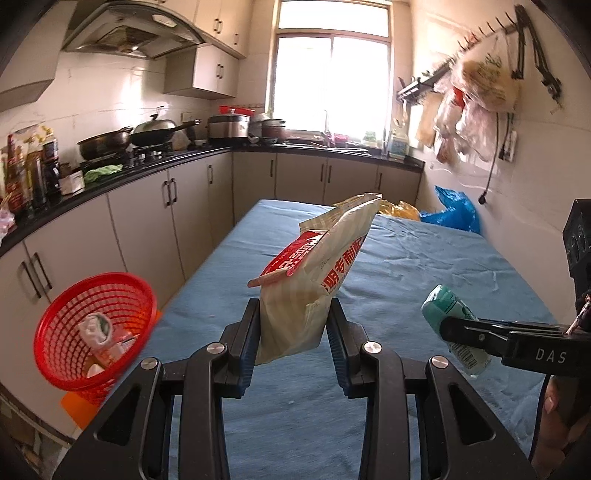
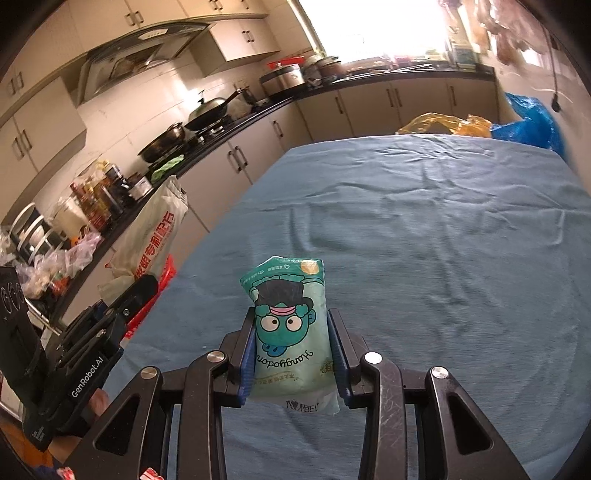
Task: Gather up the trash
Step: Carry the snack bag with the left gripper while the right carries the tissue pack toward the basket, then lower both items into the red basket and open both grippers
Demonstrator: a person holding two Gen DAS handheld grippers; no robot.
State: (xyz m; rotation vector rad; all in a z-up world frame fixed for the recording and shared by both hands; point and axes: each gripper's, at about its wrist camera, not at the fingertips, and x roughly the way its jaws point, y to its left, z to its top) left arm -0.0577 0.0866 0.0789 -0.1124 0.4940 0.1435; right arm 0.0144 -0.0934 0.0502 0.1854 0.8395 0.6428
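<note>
meanwhile left tool (image 1: pixel 293 334) grips cream bag (image 1: pixel 317 273), right tool (image 2: pixel 291 350) teal packet (image 2: pixel 291 332); red basket (image 1: pixel 96 325) beside table (image 1: pixel 424 266).

I'm looking into a home kitchen, narrow and lived-in. A black countertop (image 1: pixel 177 157) runs along beige base cabinets (image 1: pixel 147 218), with matching wall cabinets (image 1: pixel 218 70) above. A range hood (image 1: pixel 129 31) hangs over a gas stove carrying a wok (image 1: pixel 157 133) and a dark pan (image 1: pixel 105 144). Sauce bottles (image 1: pixel 27 173) crowd the counter's near end, and a rice cooker (image 1: pixel 227 125) sits by the bright window (image 1: pixel 332 77). Plastic bags hang from a wall hook rail (image 1: pixel 476 40). A table under blue cloth (image 1: pixel 424 266) fills the middle.
</note>
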